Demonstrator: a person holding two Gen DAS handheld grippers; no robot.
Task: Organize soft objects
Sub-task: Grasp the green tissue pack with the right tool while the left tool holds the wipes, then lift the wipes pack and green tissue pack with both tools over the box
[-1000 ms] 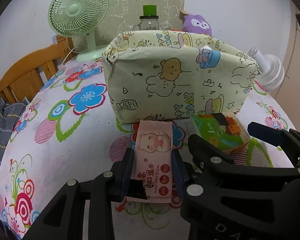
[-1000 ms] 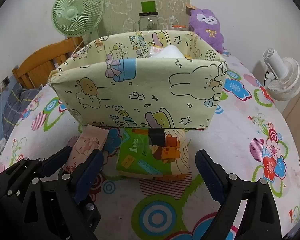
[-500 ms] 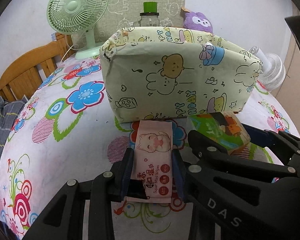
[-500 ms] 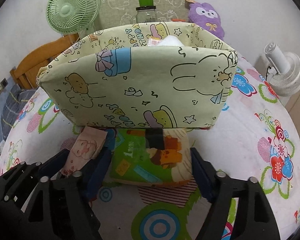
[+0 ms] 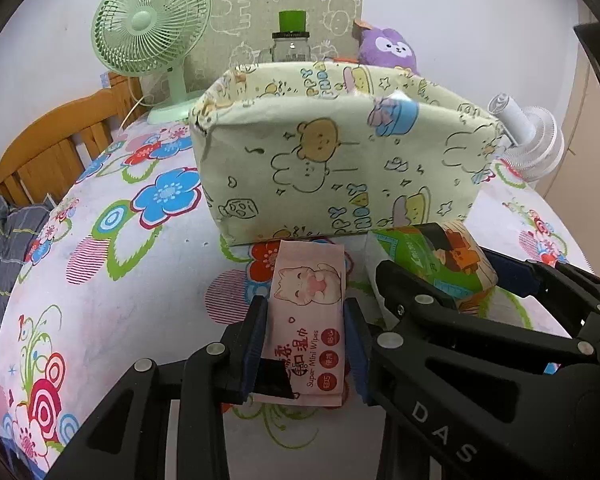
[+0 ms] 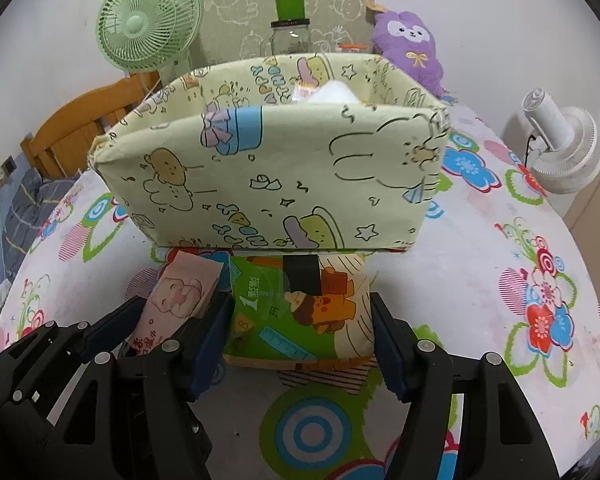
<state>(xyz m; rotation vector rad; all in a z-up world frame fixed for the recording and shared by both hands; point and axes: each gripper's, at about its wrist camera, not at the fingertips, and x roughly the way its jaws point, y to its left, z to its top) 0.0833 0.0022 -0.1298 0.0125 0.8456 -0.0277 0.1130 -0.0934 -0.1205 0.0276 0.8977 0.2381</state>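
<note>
Pale yellow fabric, printed with cartoon bears and rabbits, forms the soft-sided bin (image 6: 268, 176), a slumped open-topped box on the flower-patterned tablecloth (image 6: 480, 280). Just in front of the bin lie two pliable packs side by side. The left gripper (image 5: 304, 340) has its blue pads clamped on the flat, glossy pink wipes pack (image 5: 308, 320), slim and rectangular. The right gripper (image 6: 300, 344) is closing its jaws around the puffy green tissue pack (image 6: 300, 312), pads at its crinkled sides. Behind the bin stand a ribbed green fan (image 6: 148, 28), a glass jar (image 6: 291, 36) and a fuzzy purple plush (image 6: 410, 44).
</note>
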